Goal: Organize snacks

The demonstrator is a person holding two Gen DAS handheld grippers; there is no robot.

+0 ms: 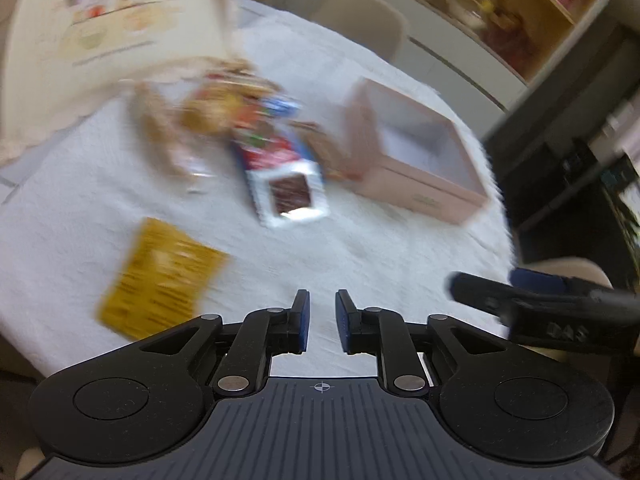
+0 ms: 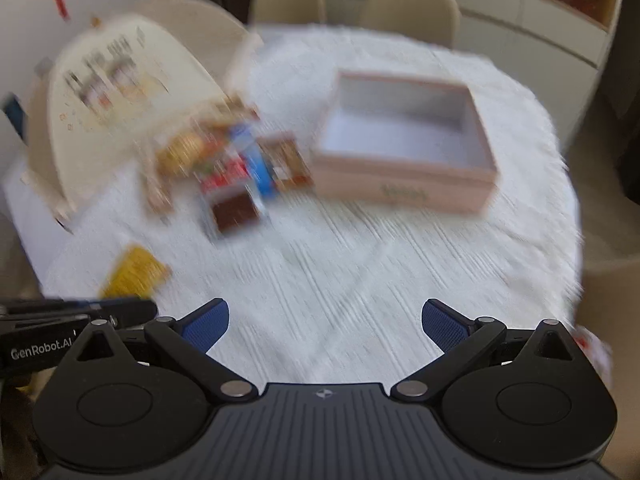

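Snack pile (image 1: 256,128) beside empty pink box (image 1: 420,196)

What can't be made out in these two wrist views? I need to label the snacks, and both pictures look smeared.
- Snack pile: motion blur in both views; brands and count unreadable.
- Yellow packet: print smeared in the left view; partly behind the left gripper in the right view.
- Pink box: front marking too blurred to read.
- Cream bag: printed pictures blurred; top cut off in the left view.
- Right gripper: nothing between its fingers.
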